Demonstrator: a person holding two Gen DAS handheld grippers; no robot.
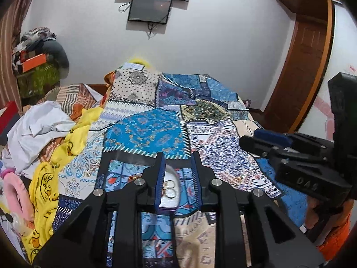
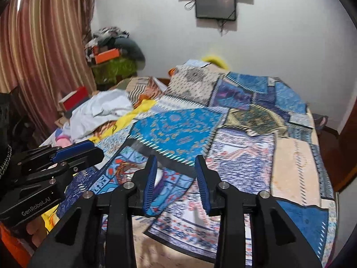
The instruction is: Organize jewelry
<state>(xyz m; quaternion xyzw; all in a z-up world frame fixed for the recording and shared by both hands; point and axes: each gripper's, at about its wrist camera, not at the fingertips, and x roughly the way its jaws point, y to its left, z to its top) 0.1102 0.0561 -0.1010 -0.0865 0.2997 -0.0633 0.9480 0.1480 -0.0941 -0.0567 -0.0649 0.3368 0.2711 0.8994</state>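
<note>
"GenRobot.AI" is printed in pale letters on the body of the left hand-held gripper [image 2: 78, 154], seen from the right wrist camera; the right hand-held gripper [image 1: 263, 138] carries embossed characters that look like "DAS" (hard to read for sure).

Left hand-held gripper [image 1: 177, 174]: its blue-padded fingers stand apart with nothing between them. Just ahead of and below the tips, close to the left finger, a small white tray [image 1: 170, 192] lies on the bed [image 1: 223, 156], with gold rings [image 1: 169, 188] in it. More gold pieces [image 1: 237, 179] lie on the patchwork cloth [image 1: 145, 131] to the right of the fingers, too small to make out.

Right hand-held gripper [image 2: 176, 174]: fingers wide apart, gripping nothing. The tray [image 2: 158, 174] shows as a white blur just past its left finger; the rings cannot be seen here.

Left of the left hand-held gripper a yellow garment [image 1: 44, 192] with duck prints bears lettering, part of which reads "DUC". Farther off on that side lie a white cloth [image 1: 38, 129] and a red box [image 2: 75, 97]. On the far wall hang two dark screens [image 1: 150, 9].
</note>
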